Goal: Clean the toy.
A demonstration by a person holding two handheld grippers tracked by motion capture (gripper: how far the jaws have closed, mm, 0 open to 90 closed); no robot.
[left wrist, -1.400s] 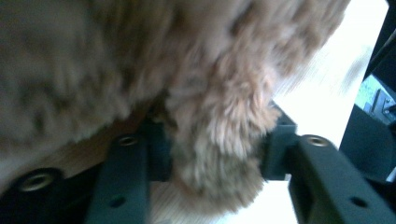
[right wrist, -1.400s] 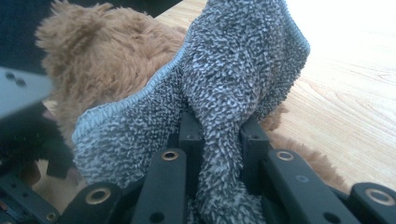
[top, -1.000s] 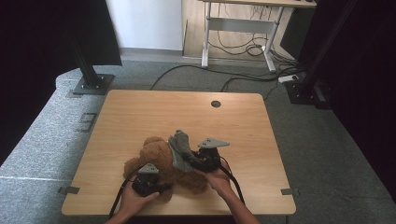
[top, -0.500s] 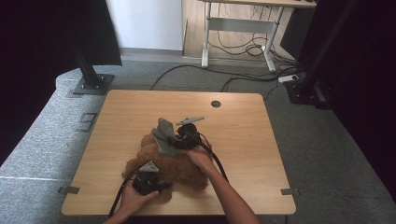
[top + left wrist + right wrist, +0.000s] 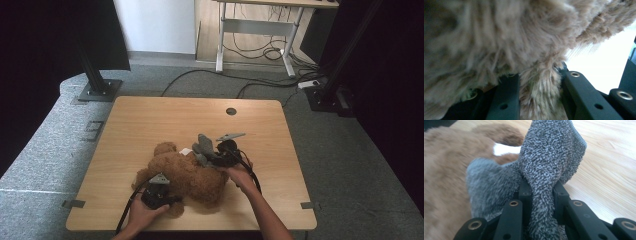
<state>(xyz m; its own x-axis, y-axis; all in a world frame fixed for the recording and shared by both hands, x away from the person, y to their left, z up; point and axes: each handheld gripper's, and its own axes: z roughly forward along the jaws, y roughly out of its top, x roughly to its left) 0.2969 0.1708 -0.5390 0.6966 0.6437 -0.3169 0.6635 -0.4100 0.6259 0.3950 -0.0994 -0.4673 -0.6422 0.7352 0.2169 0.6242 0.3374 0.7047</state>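
A brown teddy bear lies on the wooden table near its front edge. My left gripper sits at the bear's near side, shut on a tuft of the bear's fur. My right gripper is at the bear's far right side, shut on a grey terry cloth that stands up from its jaws. In the right gripper view the grey cloth folds over between the jaws, with the bear to the left and a white tag behind.
A round cable hole sits near the table's far edge. Bare wood spreads across the far half and the left side. A black stand base and cables lie on the grey floor beyond the table.
My right gripper, holding the grey cloth, swung left over the bear and has come back to the right. The left gripper has stayed on the bear.
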